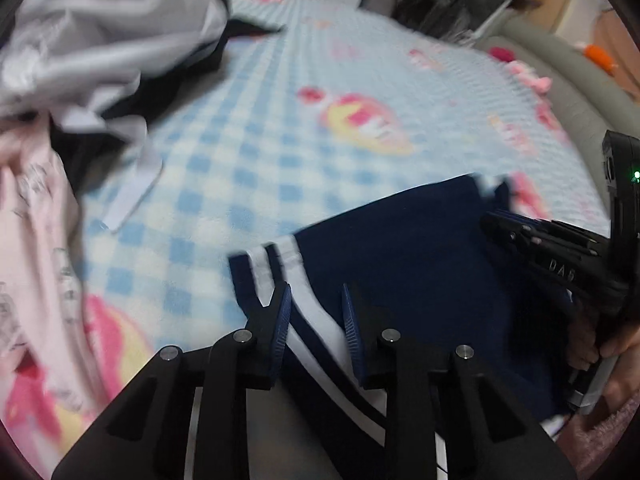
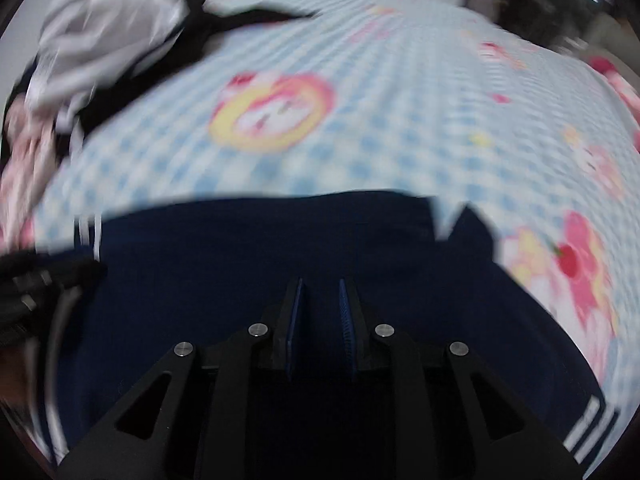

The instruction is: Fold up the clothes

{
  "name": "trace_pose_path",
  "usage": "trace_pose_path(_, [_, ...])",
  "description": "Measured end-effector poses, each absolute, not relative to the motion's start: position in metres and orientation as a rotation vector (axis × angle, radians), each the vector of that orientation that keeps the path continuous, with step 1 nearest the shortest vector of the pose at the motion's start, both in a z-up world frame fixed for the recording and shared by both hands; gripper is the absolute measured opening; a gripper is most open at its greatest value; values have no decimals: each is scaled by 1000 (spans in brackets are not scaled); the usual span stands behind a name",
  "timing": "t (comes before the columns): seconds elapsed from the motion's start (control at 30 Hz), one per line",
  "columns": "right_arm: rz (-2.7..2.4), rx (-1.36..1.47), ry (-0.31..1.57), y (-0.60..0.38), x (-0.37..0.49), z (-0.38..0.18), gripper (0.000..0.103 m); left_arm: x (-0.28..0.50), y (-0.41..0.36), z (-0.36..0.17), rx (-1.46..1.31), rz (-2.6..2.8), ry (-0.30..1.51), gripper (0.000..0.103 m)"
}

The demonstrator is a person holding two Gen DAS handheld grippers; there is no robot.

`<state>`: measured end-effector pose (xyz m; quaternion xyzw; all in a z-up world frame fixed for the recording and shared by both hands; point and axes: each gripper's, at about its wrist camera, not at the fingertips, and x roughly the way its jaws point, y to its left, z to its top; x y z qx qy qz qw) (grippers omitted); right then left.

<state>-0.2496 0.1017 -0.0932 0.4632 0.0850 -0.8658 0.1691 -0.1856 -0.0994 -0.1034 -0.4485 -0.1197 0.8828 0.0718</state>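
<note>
Softly creased, the navy garment [image 2: 260, 264] lies beneath both tongs [image 1: 316, 300] [image 2: 320, 296], each slightly apart, clamping nothing.

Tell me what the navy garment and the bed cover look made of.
The navy garment looks like a matte knit, probably sportswear jersey: no sheen, soft folds, white stripes along its edge. The bed cover looks like plush fleece: its blue and white checks have fuzzy edges, though motion blur leaves that uncertain.

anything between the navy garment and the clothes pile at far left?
Only bare blue-checked blanket separates the navy garment from the clothes pile; clearest in the left wrist view.
</note>
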Motion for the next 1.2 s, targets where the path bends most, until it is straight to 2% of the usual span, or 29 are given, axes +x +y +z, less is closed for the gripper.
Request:
trace_pose_path(0.07, [-2457, 1228, 141, 118, -221, -62, 22, -165, -92, -85, -1256, 2625, -343, 28])
trace_pose_path(0.17, [-2469, 1183, 124, 140, -182, -45, 23, -136, -71, -73, -1217, 2571, -329, 28])
trace_pose_path(0.27, [-2493, 1227, 35, 170, -140, -51, 23, -114, -49, -82, -1257, 2520, -301, 27])
trace_pose_path(0.37, [-2506, 1298, -57, 196, -108, -74, 23, -106, -19, -92, -1302, 2501, -195, 23])
trace_pose_path(0.43, [-2531, 1363, -57, 205, -99, -93, 23, -103, -8, -105, -1376, 2514, -107, 22])
trace_pose_path(0.53, [-2559, 1378, -19, 216, -90, -104, 23, -103, -16, -125, -1514, 2458, -184, 21])
trace_pose_path(0.57, [-2571, 1386, 0, 220, -90, -104, 20, -99, -19, -125, -1519, 2457, -182, 21])
trace_pose_path(0.67, [-2608, 1429, -9, 233, -89, -101, 21, -86, -24, -120, -1515, 2467, -159, 21])
trace_pose_path(0.73, [-2632, 1446, -15, 243, -85, -100, 21, -78, -28, -115, -1486, 2475, -206, 21])
trace_pose_path(0.87, [-2627, 1395, -171, 262, -71, -94, 23, -71, -28, -95, -1349, 2487, -264, 22])
trace_pose_path(0.93, [-2672, 1360, -193, 267, -66, -89, 25, -76, -21, -93, -1334, 2509, -233, 22])
trace_pose_path(1.07, [-2771, 1470, -74, 277, -70, -93, 26, -90, -3, -108, -1489, 2464, -132, 22])
trace_pose_path(1.2, [-2778, 1423, -155, 301, -76, -75, 27, -96, 7, -93, -1439, 2457, -109, 22])
